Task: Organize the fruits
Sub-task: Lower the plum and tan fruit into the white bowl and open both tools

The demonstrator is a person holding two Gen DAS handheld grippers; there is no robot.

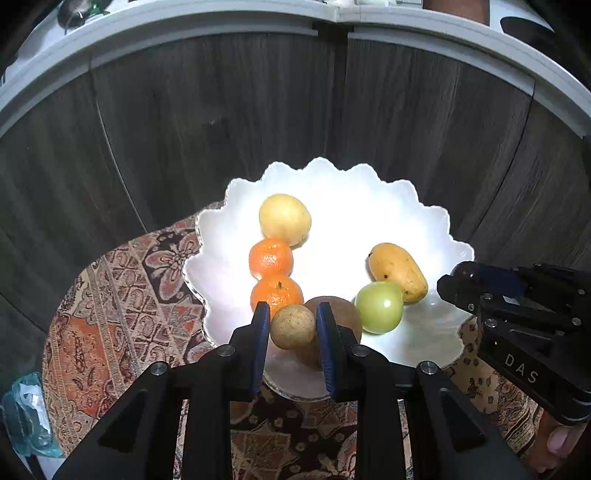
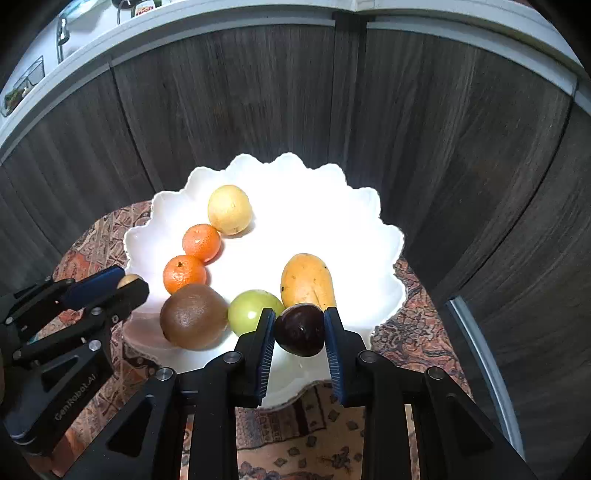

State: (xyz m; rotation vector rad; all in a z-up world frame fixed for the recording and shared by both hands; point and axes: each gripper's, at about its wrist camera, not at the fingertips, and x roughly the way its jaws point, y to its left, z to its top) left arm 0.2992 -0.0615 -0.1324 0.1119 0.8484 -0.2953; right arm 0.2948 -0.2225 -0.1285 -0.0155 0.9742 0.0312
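A white scalloped bowl (image 1: 369, 206) (image 2: 332, 206) stands on a small table with a patterned cloth. In it lie a pale yellow fruit (image 1: 284, 219) (image 2: 229, 209), two oranges (image 1: 270, 258) (image 1: 277, 293) (image 2: 202, 242) (image 2: 184, 274), a brown kiwi (image 1: 343, 314) (image 2: 194, 316), a green fruit (image 1: 379, 307) (image 2: 251, 312) and a yellow mango (image 1: 398, 272) (image 2: 306, 281). My left gripper (image 1: 292, 325) (image 2: 122, 284) is shut on a small tan round fruit (image 1: 293, 326) (image 2: 127, 280) over the bowl's near left rim. My right gripper (image 2: 300, 329) (image 1: 476, 278) is shut on a dark purple fruit (image 2: 300, 328) (image 1: 466, 273) above the bowl's near rim.
Dark wood cabinet doors (image 1: 221, 110) (image 2: 258, 92) rise right behind the table under a white counter edge (image 1: 184, 33). The patterned cloth (image 1: 122, 314) (image 2: 413, 332) covers the table. A crumpled plastic bag (image 1: 26, 413) lies at the lower left. A hand (image 1: 557, 439) holds the right gripper.
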